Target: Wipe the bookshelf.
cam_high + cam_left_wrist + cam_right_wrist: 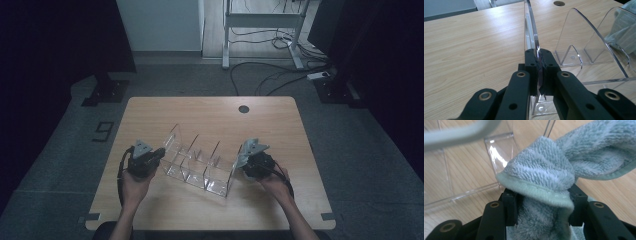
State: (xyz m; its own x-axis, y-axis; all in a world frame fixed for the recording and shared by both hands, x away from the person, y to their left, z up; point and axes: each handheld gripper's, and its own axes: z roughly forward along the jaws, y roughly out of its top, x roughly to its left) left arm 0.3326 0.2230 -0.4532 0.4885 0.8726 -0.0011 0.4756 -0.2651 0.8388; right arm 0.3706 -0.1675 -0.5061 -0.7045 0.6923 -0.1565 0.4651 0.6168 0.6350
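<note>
The left tongs (pixel 539 71) are pinched tight on the end wall of a clear acrylic organizer (pixel 197 162), the two black jaws squeezing the thin upright pane between them low down, near where it meets the base. The right tongs (pixel 543 202) stand partly closed around a bunched fold of a pale green terry cloth (pixel 564 170), whose stitched hem drapes over the jaw tips and whose loose body flops forward toward the organizer's near wall. In the high view the organizer lies slantwise across the middle of the wooden table (pixel 165 112), with the left tongs (pixel 152 157) at its left end and the right tongs (pixel 245 160) with the cloth (pixel 248 151) at its right end, just beside the last compartment. The organizer looks light, rigid and slick: its panes are thin and polished, so it would likely slide or pivot under a sideways wipe unless it is pinned, and a hard twist at one wall could crack a glued joint. Holding it low on a wall, close to the base as it is now, seems the safest purchase. The cloth is soft, limp and grippy; a thick gathered wad between the jaws should hold well, while a single loose layer may pull free when dragged over an edge.
</note>
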